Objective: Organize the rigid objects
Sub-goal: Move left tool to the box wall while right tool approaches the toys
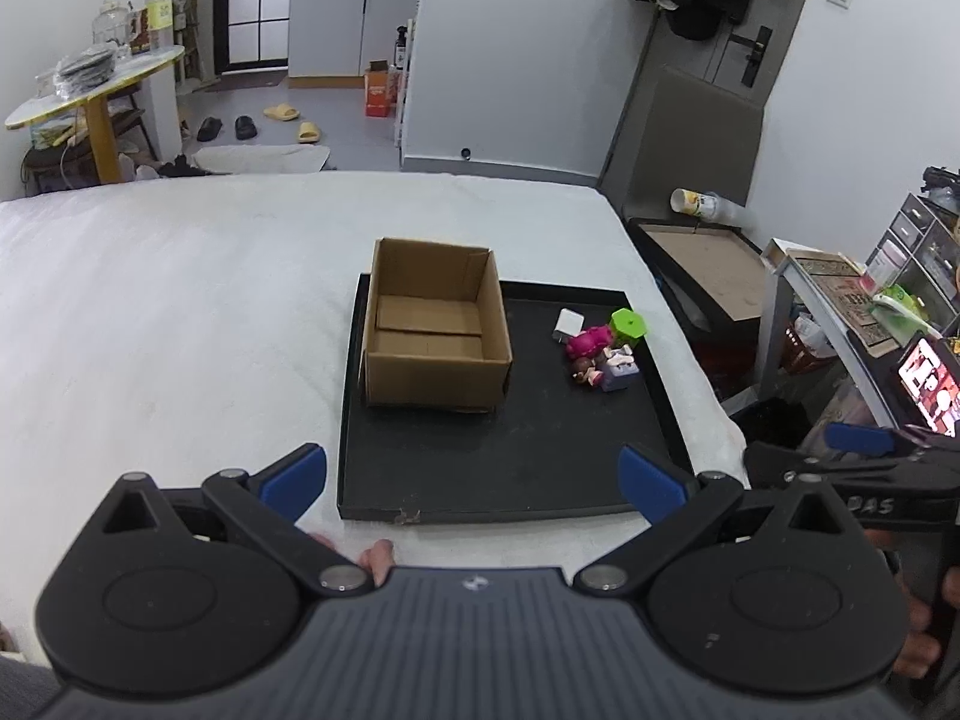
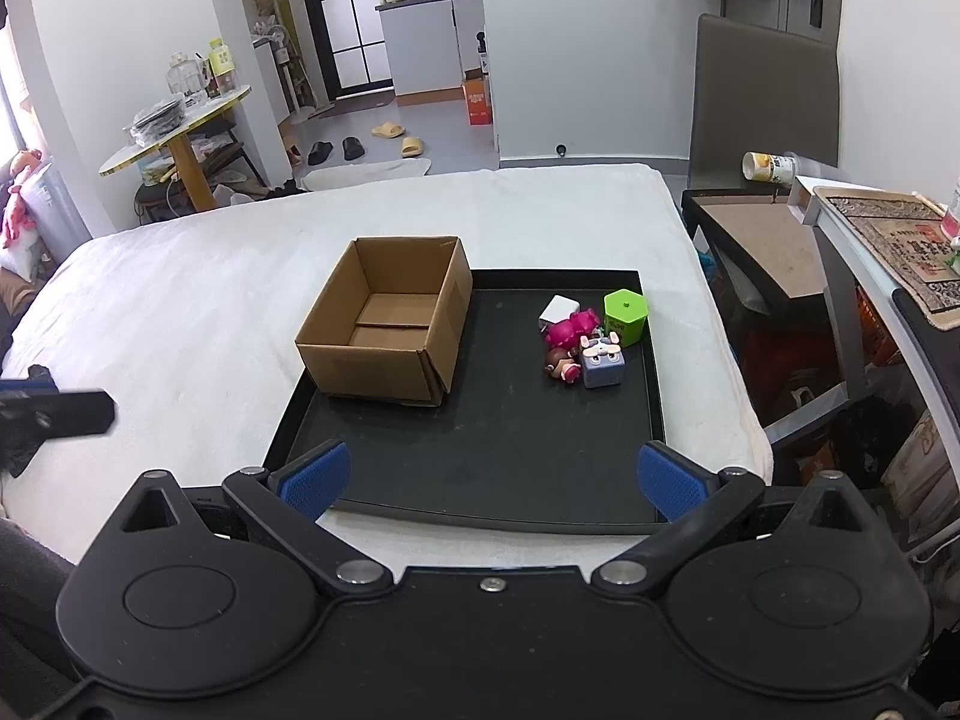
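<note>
White bedding covers a bed (image 1: 180, 312) in a small room, and a black tray (image 2: 480, 462) lies on it, the landmark for everything else. An open cardboard box (image 2: 384, 354) stands on the tray's far left part, its flaps down inside and nothing in it, with its left side reaching the tray's edge. At the tray's far right corner sits a tight cluster of small rigid things — a green hexagonal container (image 2: 625, 318) nearest the right rim, a white charger block (image 2: 558, 311) left of it, a pink figure (image 2: 573, 329) touching the charger, a brown-haired doll (image 2: 561, 365) lying in front of that, and a grey-purple cube toy with a rabbit face (image 2: 603, 365) beside the doll. The cluster is well apart from the box, with bare tray between them.

Both tools hang over the tray's near edge. The left gripper (image 1: 474, 477) is released, its blue pads spread wide with nothing between them; the right gripper (image 2: 492, 474) is likewise spread and holds nothing. In the left wrist view the right tool also shows off the tray's right side — a person's fingers (image 1: 924, 648) wrap its handle.
</note>
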